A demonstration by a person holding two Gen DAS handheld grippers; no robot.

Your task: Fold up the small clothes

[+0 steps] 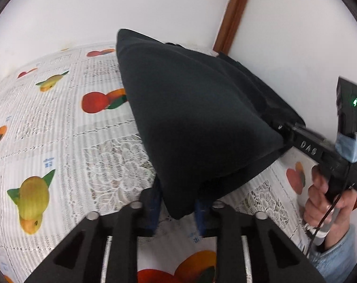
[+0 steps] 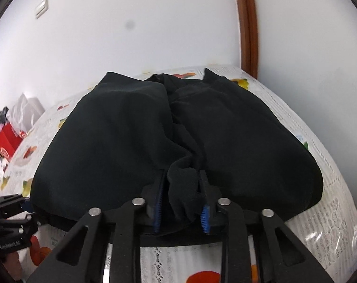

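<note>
While both grippers' jaws pinch it, soft black garment [image 2: 131,129] drapes in rounded folds

The black garment [image 2: 136,136] fills the middle of the surface [image 1: 60,122], draped high between the two grippers, so nothing passes straight across there. To the left of it, the fruit-print cloth lies bare and flat, with plenty of room for a gripper to come down. The wall [image 1: 107,11] closes off the far edge, and a brown door frame [image 2: 248,23] stands at the far right corner. Boxes and bags [image 2: 11,129] crowd the far left end.
</note>
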